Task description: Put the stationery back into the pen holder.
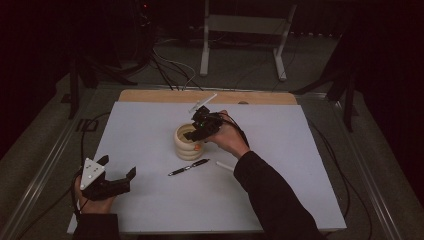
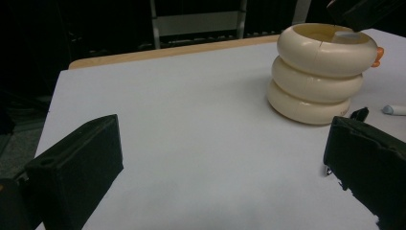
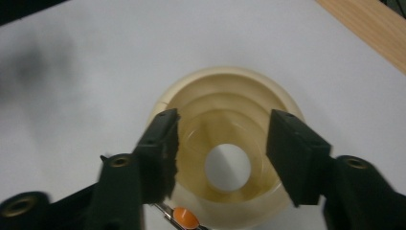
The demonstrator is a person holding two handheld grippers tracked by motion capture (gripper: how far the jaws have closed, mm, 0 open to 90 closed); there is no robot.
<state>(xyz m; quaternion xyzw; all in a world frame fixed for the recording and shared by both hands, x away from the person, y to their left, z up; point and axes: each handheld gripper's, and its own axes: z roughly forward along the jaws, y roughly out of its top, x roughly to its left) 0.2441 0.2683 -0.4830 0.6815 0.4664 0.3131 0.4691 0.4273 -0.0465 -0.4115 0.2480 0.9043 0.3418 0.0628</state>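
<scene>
The room is dark all round, cables trailing over the floor and a pale metal frame (image 1: 244, 30) standing beyond the table (image 1: 150, 125), whose white top is the one bright patch, with a strip of bare wood along its far edge. Near the middle stands a cream holder (image 1: 188, 144) shaped like three stacked rings, upright and open at the top. The right gripper (image 1: 199, 131) hangs directly over its mouth, pointing down; in the right gripper view its jaws stand moderately apart with nothing between them, and through the gap I look straight into the holder (image 3: 225, 143), where a round white end of something (image 3: 228, 167) shows at the bottom. By my reading an item has just been let go into the pot, so the step in hand is the drop-off. On the table in front of the holder lie a dark pen (image 1: 188, 167) and, just to its right, a short white stick (image 1: 224, 166), perhaps chalk or a marker; a small orange thing (image 3: 185, 218) peeps from behind the holder's base, too hidden to name. The left gripper (image 1: 117, 170) rests near the table's front left corner, jaws wide and empty, well apart from everything. The next move, I'd guess, calls for lifting the right gripper clear without knocking the rim, then swinging to the pen and lining the jaws across its thin barrel, low to the surface.
</scene>
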